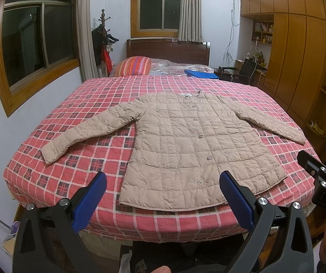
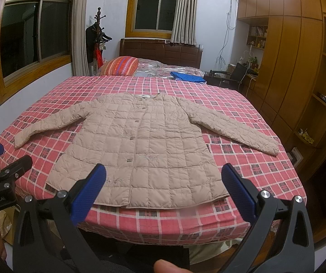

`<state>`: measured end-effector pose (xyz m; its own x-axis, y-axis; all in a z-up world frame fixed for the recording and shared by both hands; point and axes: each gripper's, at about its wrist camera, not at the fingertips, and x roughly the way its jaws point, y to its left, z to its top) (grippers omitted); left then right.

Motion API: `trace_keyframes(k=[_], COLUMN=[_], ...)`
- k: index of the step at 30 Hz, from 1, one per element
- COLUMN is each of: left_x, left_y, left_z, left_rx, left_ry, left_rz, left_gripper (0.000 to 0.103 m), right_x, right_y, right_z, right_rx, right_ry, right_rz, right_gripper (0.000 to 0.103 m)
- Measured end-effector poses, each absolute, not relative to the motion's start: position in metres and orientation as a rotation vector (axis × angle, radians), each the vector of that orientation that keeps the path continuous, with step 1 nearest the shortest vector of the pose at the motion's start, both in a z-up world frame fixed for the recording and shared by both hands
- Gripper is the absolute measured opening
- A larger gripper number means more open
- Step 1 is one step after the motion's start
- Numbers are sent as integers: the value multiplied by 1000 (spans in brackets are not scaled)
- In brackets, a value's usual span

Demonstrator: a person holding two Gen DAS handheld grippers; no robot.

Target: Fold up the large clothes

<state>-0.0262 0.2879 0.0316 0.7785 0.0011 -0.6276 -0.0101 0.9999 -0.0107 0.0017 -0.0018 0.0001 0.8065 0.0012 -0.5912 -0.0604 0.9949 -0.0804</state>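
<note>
On the bed (image 1: 76, 104), a beige quilted jacket (image 1: 185, 141) lies flat, front up, buttoned, both sleeves spread outward. Hem near the bed's near edge; collar toward the headboard (image 1: 167, 50). Left sleeve cuff (image 1: 49, 154) rests on the checked sheet; right cuff (image 2: 269, 145) likewise. Left gripper (image 1: 163, 195): fingers spread wide, holding nothing, hovering before the hem. Right gripper (image 2: 163, 193): fingers spread wide, holding nothing, also before the hem. Striped pillow (image 2: 122, 64) and blue cloth (image 2: 186, 77) lie beyond the jacket. Wooden wardrobe (image 2: 285, 52) right of the bed.
</note>
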Motion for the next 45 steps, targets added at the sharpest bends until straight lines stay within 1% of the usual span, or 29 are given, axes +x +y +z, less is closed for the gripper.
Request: trace_keyframes(k=[15, 23, 30, 32, 35, 40, 42, 43, 44, 45], left_x=[-26, -24, -9, 3, 24, 59, 79, 91, 98, 110], left_y=[288, 286, 289, 290, 294, 286, 288, 291, 294, 296], left_z=[31, 23, 15, 12, 4, -2, -8, -13, -16, -20], left_rx=[-14, -22, -53, -95, -163, -101, -126, -149, -161, -168], left_ry=[682, 695, 714, 731, 759, 708, 742, 765, 778, 794], left_rz=[7, 1, -53, -138, -252, -273, -262, -261, -262, -255], left_gripper=[99, 99, 99, 100, 100, 100, 100, 100, 100, 100], right_x=[3, 8, 22, 32, 57, 122, 138, 149, 154, 162], right_y=[-2, -2, -6, -19, -65, -195, -249, -285, -300, -332], right_z=[-1, -7, -14, -16, -21, -52, -71, -86, -92, -108], right_rx=[-98, -101, -128, -114, 21, 411, 585, 685, 728, 836], right_ry=[635, 646, 664, 640, 611, 702, 710, 715, 717, 709], right_rz=[31, 26, 7, 3, 46, -37, -92, -131, -142, -167], right_gripper=[101, 101, 101, 101, 101, 100, 90, 77, 71, 69])
